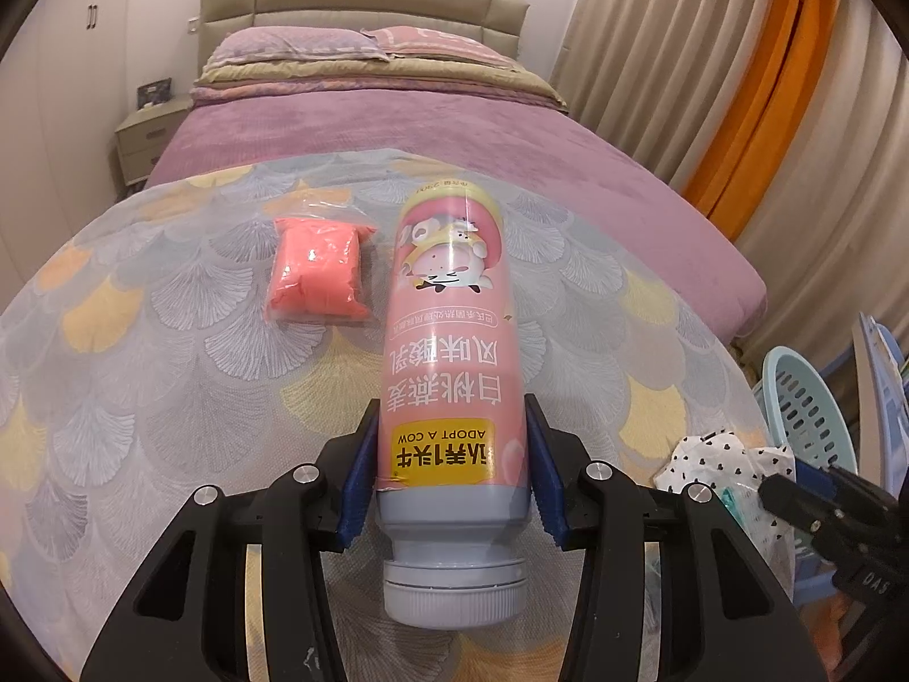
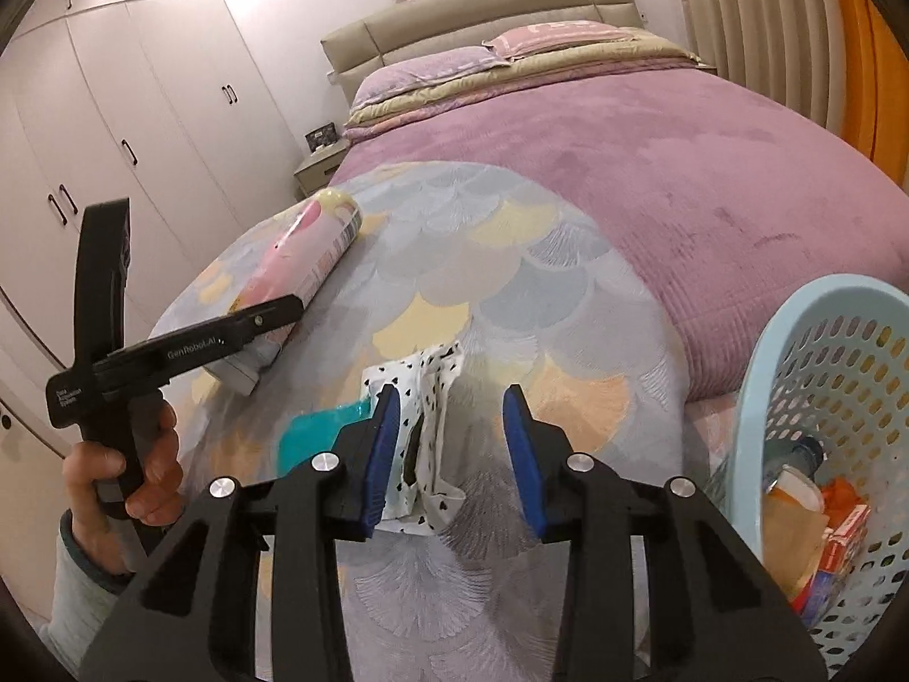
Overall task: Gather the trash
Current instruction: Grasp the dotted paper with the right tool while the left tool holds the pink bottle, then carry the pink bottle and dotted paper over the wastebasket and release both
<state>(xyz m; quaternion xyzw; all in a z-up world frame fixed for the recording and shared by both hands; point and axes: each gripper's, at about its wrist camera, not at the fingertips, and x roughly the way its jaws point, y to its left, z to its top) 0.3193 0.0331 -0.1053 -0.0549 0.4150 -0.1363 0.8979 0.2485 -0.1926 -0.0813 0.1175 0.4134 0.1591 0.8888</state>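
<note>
We have the trash laid out on the patterned sheet (image 1: 170, 341) spread over the foot of the bed (image 2: 653, 170), which gives us one flat place to work from. The pale blue basket (image 2: 818, 375) stands just beside the bed on our right, near enough that each piece needs only a short carry; it already holds a bottle and some cartons, so we judge the collecting is partly done.

The pink yogurt bottle (image 1: 449, 341) lies on its side on the sheet with its grey cap toward us. Our left gripper (image 1: 451, 466) has its jaws clamped on the bottle's lower body, one blue pad on each flank, just above the cap. Gripping there, where the body is widest and straight, should keep it from slipping when we lift.

Our right gripper (image 2: 449, 454) hovers low over the spotted white wrapper (image 2: 423, 426), jaws apart, the left pad at the wrapper's edge and the right pad well clear, so nothing is held yet. A teal packet (image 2: 318, 432) lies touching the wrapper on its left.

The orange packet (image 1: 318, 273) in clear film sits just beside the bottle, untouched, and we would leave it for a later pass.
</note>
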